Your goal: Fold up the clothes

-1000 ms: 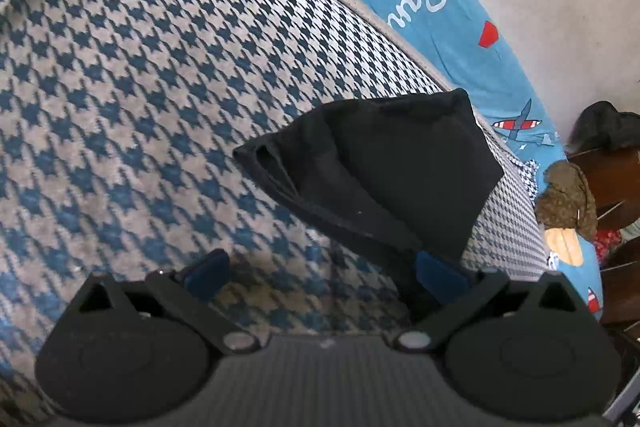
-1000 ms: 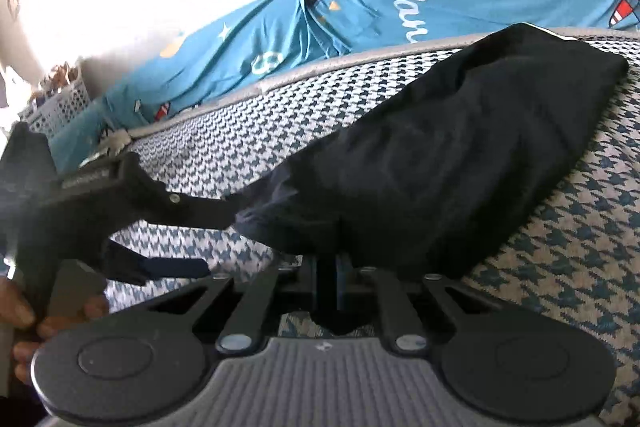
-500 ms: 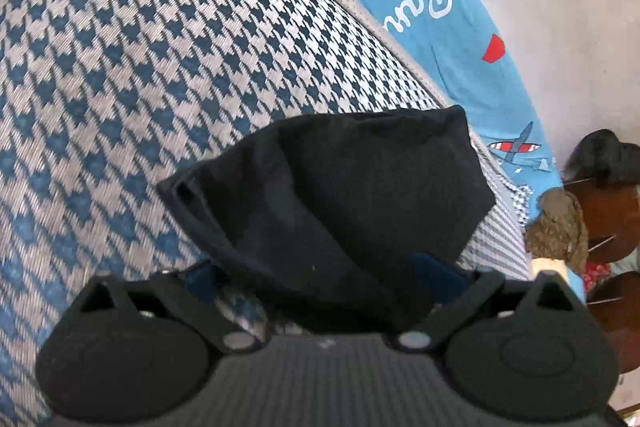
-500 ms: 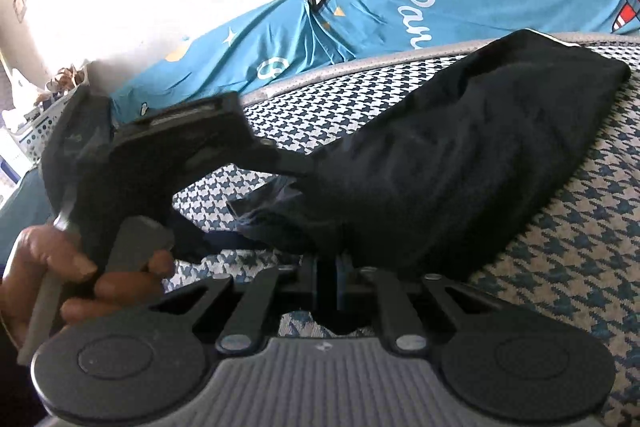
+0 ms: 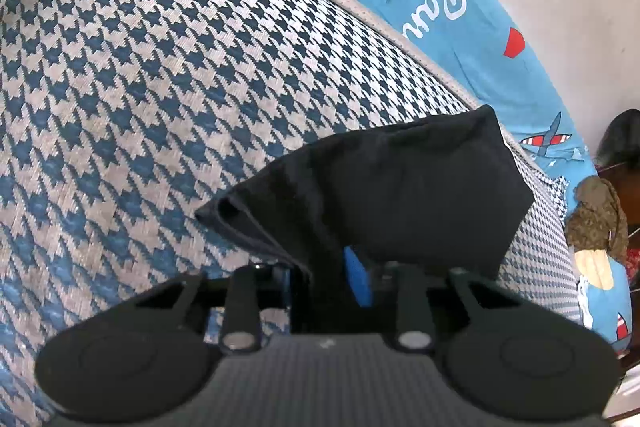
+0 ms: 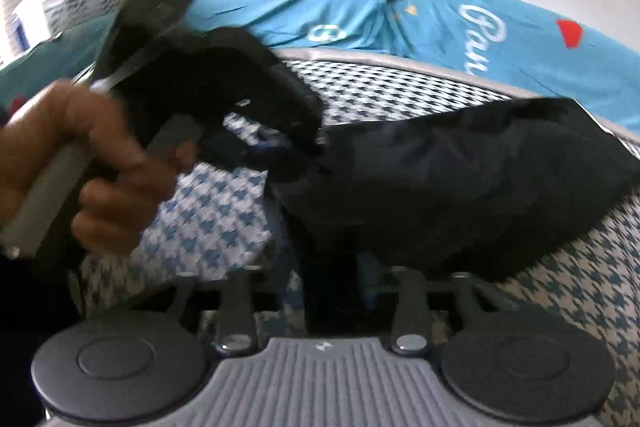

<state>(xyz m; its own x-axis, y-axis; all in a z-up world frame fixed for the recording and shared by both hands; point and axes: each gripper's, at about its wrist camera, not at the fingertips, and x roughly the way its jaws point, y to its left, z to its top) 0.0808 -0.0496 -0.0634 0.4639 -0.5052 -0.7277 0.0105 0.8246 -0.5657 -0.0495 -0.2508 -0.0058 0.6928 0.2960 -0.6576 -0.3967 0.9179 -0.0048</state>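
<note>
A folded black garment [image 5: 420, 187] lies on the blue-and-white houndstooth surface [image 5: 140, 87], its near end raised. My left gripper [image 5: 324, 279] is shut on the near edge, with black cloth pinched between its blue pads [image 5: 357, 277]. In the right wrist view the same garment [image 6: 460, 187] stretches to the right, and my right gripper [image 6: 336, 287] is shut on its lower edge. A hand [image 6: 80, 163] holds the left gripper [image 6: 298, 151] there, clamped on the garment's left corner. Both grippers' fingertips are mostly hidden by cloth.
A bright blue printed sheet [image 5: 452, 11] runs along the far edge of the houndstooth surface, against a pale wall. At the right edge sit a brown lumpy object [image 5: 596, 215] and dark wooden furniture. A white basket [image 6: 72, 3] stands far left.
My left gripper, open a second ago, moved onto the garment's near corner and shut on it. The hand and left gripper rose and came closer in the right wrist view. The right gripper stayed shut.
</note>
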